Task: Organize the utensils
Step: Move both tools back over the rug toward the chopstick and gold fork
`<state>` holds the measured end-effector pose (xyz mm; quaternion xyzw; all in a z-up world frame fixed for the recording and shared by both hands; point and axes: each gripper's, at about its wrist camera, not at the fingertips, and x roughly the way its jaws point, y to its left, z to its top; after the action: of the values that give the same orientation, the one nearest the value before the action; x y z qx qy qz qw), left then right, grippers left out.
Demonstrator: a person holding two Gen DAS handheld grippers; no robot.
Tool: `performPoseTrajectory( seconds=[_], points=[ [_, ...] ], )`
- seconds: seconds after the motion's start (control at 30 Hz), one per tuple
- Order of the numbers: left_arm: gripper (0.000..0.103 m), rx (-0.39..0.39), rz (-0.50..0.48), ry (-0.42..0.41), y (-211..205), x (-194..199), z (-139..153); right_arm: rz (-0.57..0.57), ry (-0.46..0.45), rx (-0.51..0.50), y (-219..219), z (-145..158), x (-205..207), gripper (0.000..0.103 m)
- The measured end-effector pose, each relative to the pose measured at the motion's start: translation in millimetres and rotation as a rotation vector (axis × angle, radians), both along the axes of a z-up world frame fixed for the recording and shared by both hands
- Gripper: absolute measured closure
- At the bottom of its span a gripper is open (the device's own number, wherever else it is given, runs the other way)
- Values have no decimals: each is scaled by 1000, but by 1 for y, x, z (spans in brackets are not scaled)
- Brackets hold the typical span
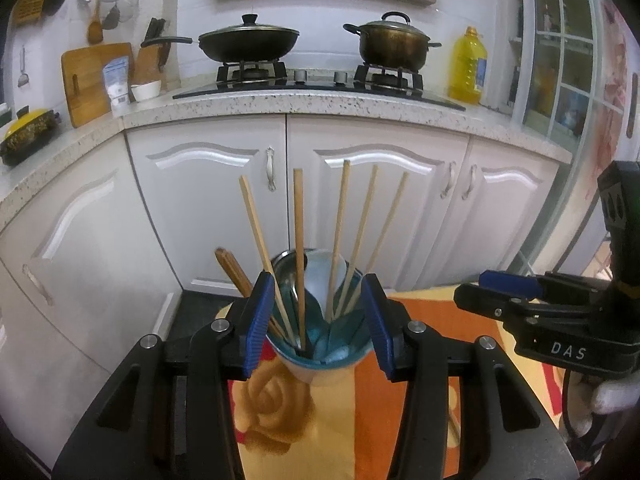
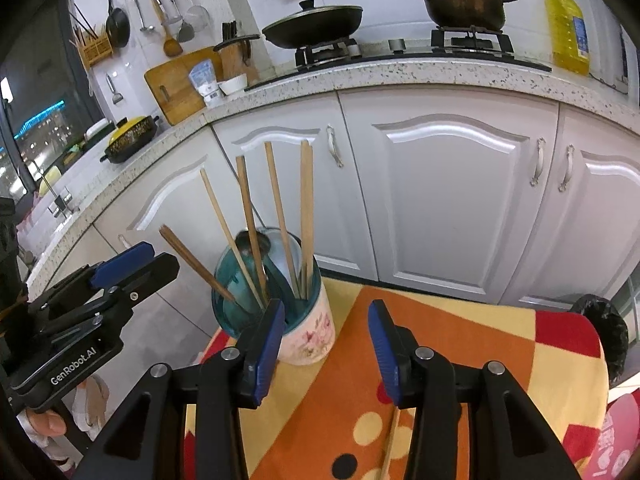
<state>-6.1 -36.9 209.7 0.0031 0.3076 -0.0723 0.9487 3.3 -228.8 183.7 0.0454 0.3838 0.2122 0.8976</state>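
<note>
Left wrist view: left gripper (image 1: 318, 314) stood open, pads either side of the utensil cup (image 1: 320, 356) but clear of it; chopsticks (image 1: 299, 256) and a spoon (image 1: 296, 280) stood in the cup; right gripper (image 1: 486, 288) sat right of the cup.

Right wrist view: right gripper (image 2: 326, 346) was open and empty, cup (image 2: 308, 336) just left of its gap; a loose chopstick (image 2: 390, 440) lay on the tablecloth (image 2: 460, 332) nearer the camera than the cup.

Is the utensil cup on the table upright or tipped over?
Upright. The utensil cup stands on its base on the patterned tablecloth, mouth up, with chopsticks sticking up out of it.
</note>
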Motion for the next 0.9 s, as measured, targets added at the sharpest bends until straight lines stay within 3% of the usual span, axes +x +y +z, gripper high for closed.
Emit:
performPoseTrajectory(
  seconds=[0.9],
  points=[
    [59, 43, -45, 121, -29, -20, -56, -55, 138, -29, -34, -58, -20, 61]
  ],
)
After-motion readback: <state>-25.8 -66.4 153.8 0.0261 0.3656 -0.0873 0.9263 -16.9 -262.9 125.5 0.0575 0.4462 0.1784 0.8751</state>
